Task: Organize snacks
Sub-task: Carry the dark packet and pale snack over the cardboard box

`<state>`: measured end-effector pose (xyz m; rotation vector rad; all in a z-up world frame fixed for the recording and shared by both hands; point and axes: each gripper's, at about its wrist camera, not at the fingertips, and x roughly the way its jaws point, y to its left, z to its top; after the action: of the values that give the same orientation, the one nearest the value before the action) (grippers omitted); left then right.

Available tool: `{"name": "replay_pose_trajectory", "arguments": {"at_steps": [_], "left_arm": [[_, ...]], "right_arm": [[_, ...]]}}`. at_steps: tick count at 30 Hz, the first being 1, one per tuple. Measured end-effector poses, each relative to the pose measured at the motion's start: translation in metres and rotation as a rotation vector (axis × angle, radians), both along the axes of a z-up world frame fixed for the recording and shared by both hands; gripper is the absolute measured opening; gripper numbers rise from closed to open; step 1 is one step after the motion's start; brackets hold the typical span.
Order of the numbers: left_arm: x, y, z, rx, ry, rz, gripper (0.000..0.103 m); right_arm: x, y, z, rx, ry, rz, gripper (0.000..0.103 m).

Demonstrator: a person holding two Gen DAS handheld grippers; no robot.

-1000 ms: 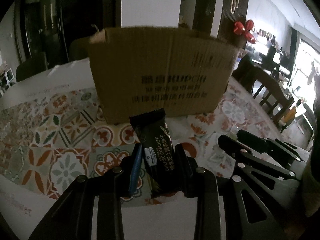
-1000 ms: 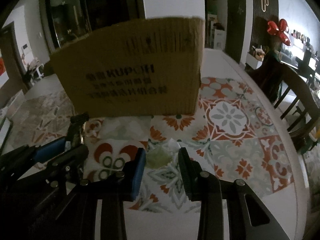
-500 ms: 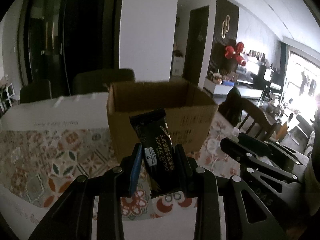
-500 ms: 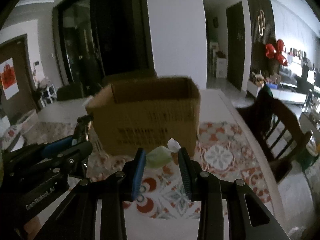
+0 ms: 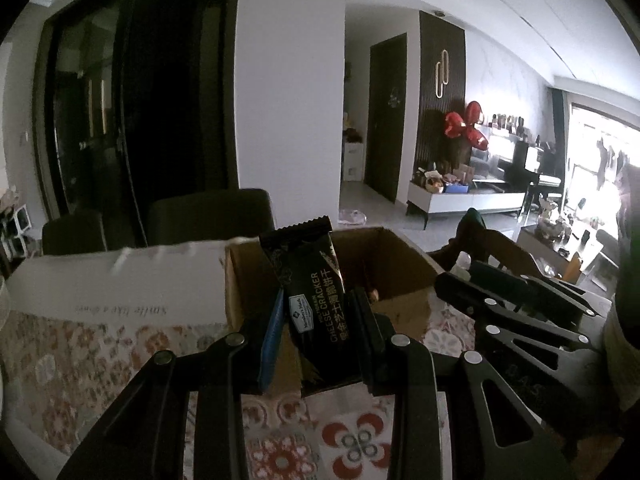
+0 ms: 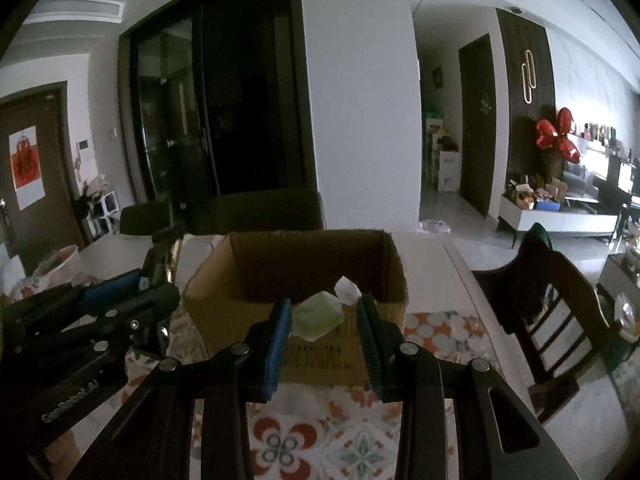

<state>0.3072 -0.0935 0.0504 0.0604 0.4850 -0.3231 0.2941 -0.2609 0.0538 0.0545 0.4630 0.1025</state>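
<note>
My left gripper [image 5: 316, 308] is shut on a black cheese cracker packet [image 5: 310, 292], held upright just above the near rim of the open cardboard box [image 5: 404, 276]. My right gripper [image 6: 324, 312] is shut on a pale green wrapped candy [image 6: 320, 316], held level with the near edge of the same box [image 6: 240, 312]. The box stands on the patterned tablecloth [image 6: 280, 448]. Each gripper shows at the side of the other's view: the right one [image 5: 520, 312] and the left one [image 6: 100, 300].
A wooden chair [image 6: 552, 300] stands to the right of the table. Dark chairs [image 6: 264, 212] stand behind the box. A white table edge with writing [image 5: 120, 292] lies left of the box. A bowl [image 6: 56, 260] sits far left.
Both grippers rose with their snacks from table height to the box's rim and moved closer, so the box's open inside now shows.
</note>
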Motion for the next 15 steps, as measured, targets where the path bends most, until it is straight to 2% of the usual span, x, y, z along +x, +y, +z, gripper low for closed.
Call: {"name": "replay_pose_trajectory", "arguments": {"at_steps": [6,15], "left_arm": [[0.031,-0.006,0.004,0.011,0.008,-0.016,0.033],[0.087,-0.012,-0.007,0.014,0.110,-0.013,0.033]], "right_arm": [[0.027,-0.001,0.010,-0.014,-0.008,0.009,0.035],[0.081,0.002,0.012,-0.068,0.029,0.015,0.035]]}}
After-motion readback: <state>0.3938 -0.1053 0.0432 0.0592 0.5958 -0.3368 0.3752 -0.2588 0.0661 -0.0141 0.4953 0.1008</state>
